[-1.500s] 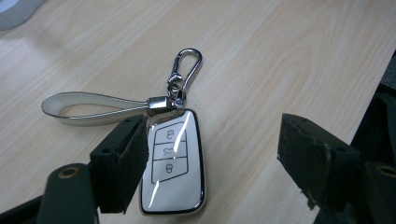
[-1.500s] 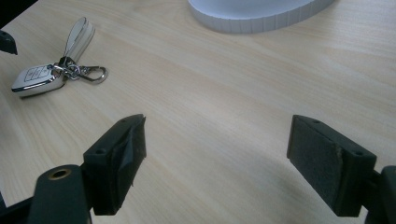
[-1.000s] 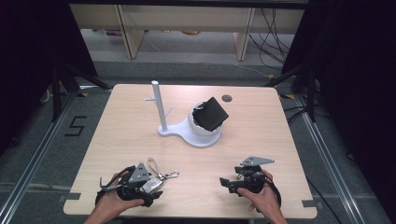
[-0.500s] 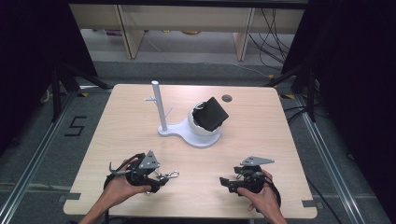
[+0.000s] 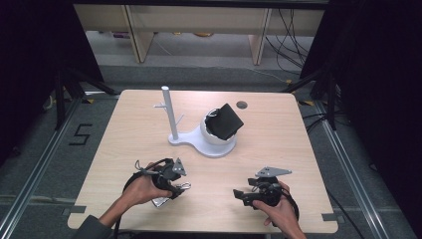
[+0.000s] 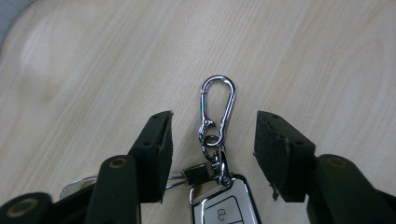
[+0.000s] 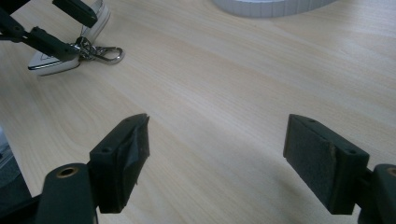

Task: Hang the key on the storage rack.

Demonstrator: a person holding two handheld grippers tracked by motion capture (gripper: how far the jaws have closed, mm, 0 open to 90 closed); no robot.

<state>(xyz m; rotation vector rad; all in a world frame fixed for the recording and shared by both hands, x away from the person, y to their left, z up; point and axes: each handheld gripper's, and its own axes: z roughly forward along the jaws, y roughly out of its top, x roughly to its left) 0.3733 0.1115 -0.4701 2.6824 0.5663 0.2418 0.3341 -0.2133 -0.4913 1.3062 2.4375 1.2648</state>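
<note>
Left gripper (image 6: 212, 140) is set over the car key (image 6: 224, 205) at the table's (image 5: 298, 149) near left; jaws, just closing, straddle its carabiner (image 6: 218, 105) untouched. Right gripper (image 7: 217, 154) is held open at near right, nothing between.

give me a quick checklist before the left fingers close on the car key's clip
1. Key ring between the left gripper fingers: ok, the carabiner clip and ring lie in the gap.
2. Pads touching metal: not ok, the jaws have just been closing but gaps remain on both sides.
3. Car key flat on the table: ok.
4. Right gripper out of the way: ok, open over bare wood, apart from the key.
5. White stand with pegs upright: ok.
6. Grip will hold the thin ring: cannot tell.
</note>
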